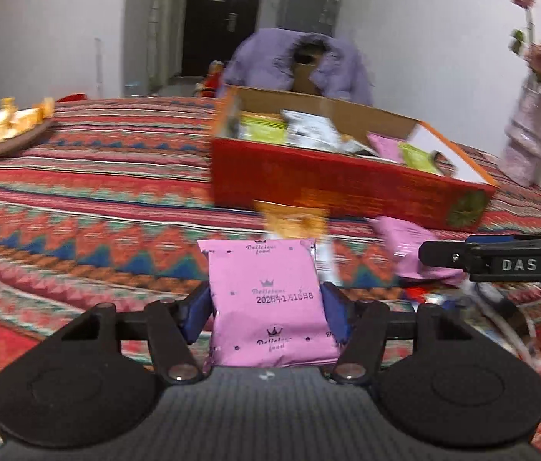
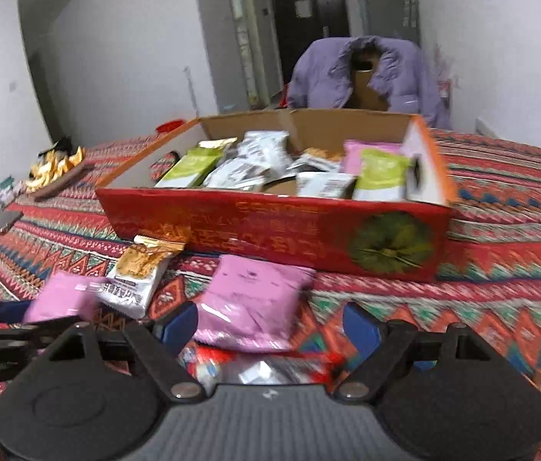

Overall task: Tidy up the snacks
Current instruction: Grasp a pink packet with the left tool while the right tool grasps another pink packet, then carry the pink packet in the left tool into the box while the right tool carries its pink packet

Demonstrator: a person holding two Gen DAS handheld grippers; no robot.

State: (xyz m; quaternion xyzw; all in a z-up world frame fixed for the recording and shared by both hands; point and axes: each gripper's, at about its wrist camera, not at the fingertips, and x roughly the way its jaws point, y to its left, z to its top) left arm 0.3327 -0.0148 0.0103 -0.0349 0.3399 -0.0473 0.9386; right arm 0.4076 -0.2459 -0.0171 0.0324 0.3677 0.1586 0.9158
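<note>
My left gripper (image 1: 266, 307) is shut on a pink snack packet (image 1: 268, 307) and holds it above the table; the same packet shows at the left of the right wrist view (image 2: 65, 299). My right gripper (image 2: 270, 326) is open, with a second pink packet (image 2: 249, 301) lying on the cloth between its fingers. That packet also shows in the left wrist view (image 1: 409, 246). An orange-and-white snack packet (image 2: 138, 269) lies left of it. The red cardboard box (image 2: 270, 226) stands beyond, holding several green, white and pink packets.
The table has a patterned red cloth (image 1: 97, 192). A dark plate of yellow snacks (image 1: 5, 123) sits at far left. A vase of flowers (image 1: 531, 134) stands right of the box. A chair with a purple jacket (image 2: 366, 73) is behind the table. More wrappers (image 2: 270, 368) lie under my right gripper.
</note>
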